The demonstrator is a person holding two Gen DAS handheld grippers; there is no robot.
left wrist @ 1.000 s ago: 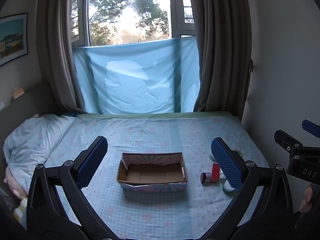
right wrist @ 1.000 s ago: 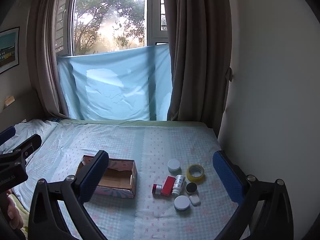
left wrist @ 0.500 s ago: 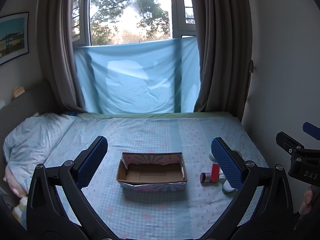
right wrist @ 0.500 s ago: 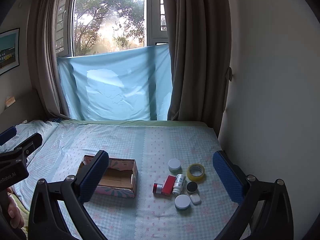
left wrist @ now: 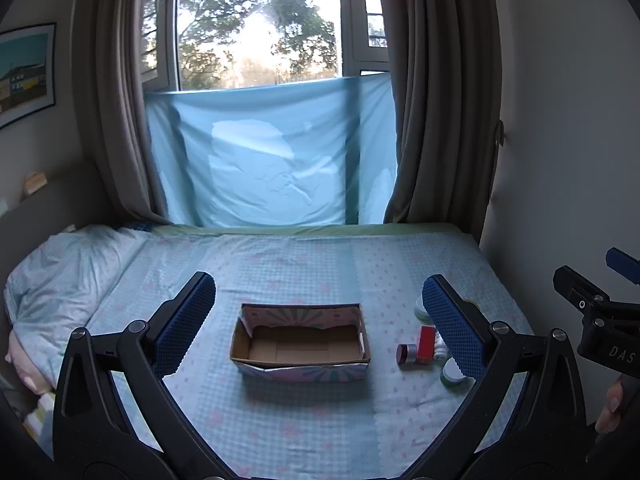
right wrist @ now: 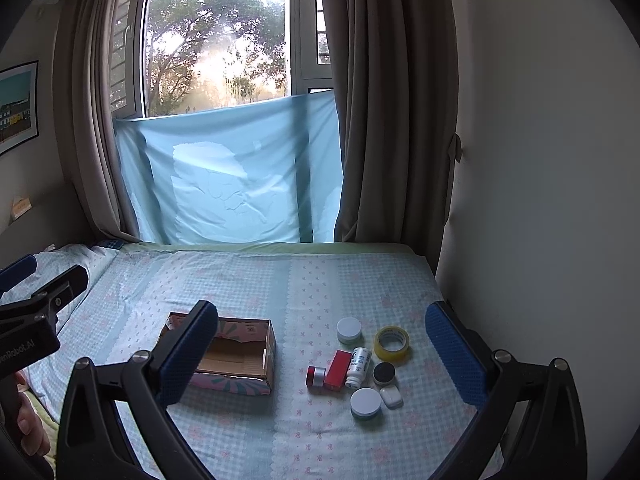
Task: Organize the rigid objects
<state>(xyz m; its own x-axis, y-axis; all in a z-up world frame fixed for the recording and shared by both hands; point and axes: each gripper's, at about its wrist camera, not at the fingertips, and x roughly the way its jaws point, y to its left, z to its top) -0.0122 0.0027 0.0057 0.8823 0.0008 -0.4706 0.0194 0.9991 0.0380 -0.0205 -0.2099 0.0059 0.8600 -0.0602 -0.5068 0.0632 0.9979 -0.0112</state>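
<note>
Hovering above the bed, both claws, left and right, gape empty near the cardboard box.

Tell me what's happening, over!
Both hand-held grippers, left and right, open, holding nothing. Cardboard box empty. Jars, tape roll, bottle loose on bed. Nothing blocking.

The left gripper is held level with its jaws spread wide and nothing between them, blue pads at 9 and 3 o'clock. The right gripper is posed the same, jaws wide and bare. Each shows at the other view's edge: the right one at 3 o'clock with fingertips on its handle, the left one at 9 o'clock, held by a hand
</note>
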